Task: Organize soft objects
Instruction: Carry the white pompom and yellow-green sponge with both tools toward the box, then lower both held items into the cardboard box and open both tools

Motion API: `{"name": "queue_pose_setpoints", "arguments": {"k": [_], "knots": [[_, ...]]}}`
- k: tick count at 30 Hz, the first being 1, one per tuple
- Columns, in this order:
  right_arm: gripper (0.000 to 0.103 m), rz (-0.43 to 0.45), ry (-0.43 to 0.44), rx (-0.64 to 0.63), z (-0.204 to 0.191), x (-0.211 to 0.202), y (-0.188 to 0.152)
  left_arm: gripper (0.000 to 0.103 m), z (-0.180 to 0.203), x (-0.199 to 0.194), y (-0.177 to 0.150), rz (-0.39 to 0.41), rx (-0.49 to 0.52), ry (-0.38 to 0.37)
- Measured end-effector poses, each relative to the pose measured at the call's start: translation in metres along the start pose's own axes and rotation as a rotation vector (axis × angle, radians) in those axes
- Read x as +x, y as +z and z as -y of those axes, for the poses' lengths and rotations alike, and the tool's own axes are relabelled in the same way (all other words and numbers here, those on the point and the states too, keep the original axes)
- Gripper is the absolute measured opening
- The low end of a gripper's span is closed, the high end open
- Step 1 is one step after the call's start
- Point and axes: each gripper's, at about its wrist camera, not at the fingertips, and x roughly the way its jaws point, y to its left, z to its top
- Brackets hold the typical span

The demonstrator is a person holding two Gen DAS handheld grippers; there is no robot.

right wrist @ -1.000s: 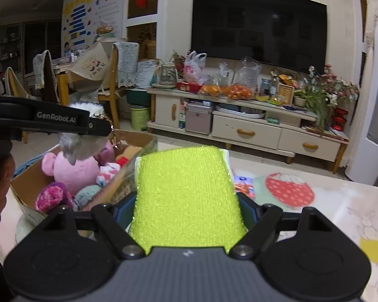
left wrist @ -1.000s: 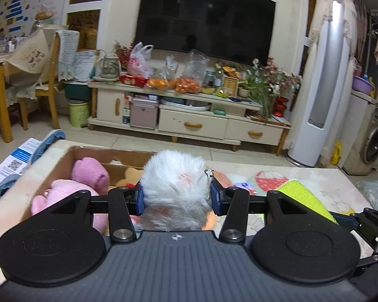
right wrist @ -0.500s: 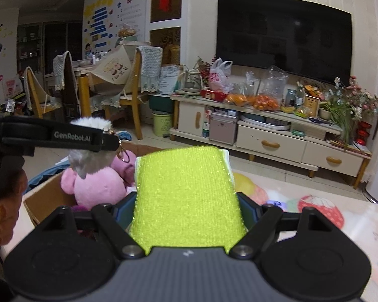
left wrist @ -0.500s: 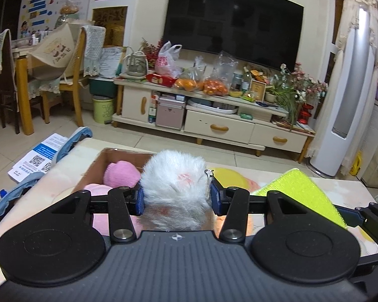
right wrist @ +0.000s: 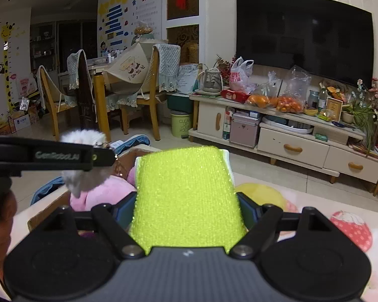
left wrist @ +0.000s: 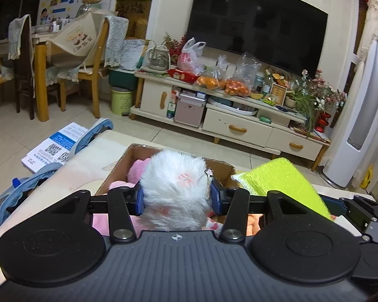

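Note:
My left gripper is shut on a white fluffy pom-pom toy with a small metal ring, held above an open cardboard box. Pink plush toys lie inside the box. My right gripper is shut on a neon yellow-green sponge cloth that fills the space between its fingers. In the right wrist view the left gripper with the white toy hangs at the left over a pink plush. The sponge cloth shows at the right of the box in the left wrist view.
The box stands on a pale table with cartoon fruit prints. A blue bag lies at the table's left edge, and papers lie on the floor. Beyond are a cluttered TV cabinet, dining chairs and a white tower unit.
Both views have swung left and risen, so more floor and dining area show. The right gripper with the sponge cloth has moved closer to the box. Both grips are unchanged.

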Motion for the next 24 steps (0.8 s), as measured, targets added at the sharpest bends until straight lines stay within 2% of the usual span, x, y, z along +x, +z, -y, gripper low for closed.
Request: {"name": "queue_pose_setpoints", "arguments": {"k": [12,24], "knots": [[0.081,-0.011,0.064,-0.03,-0.013,0.034,0.006,0.059,0.001,-0.004,-0.002,-0.039,-0.05,0.065],[0.081,-0.04,0.127,-0.027,-0.025,0.053,-0.001,0.059,0.006,-0.005,-0.004,-0.056,-0.066,0.087]]}}
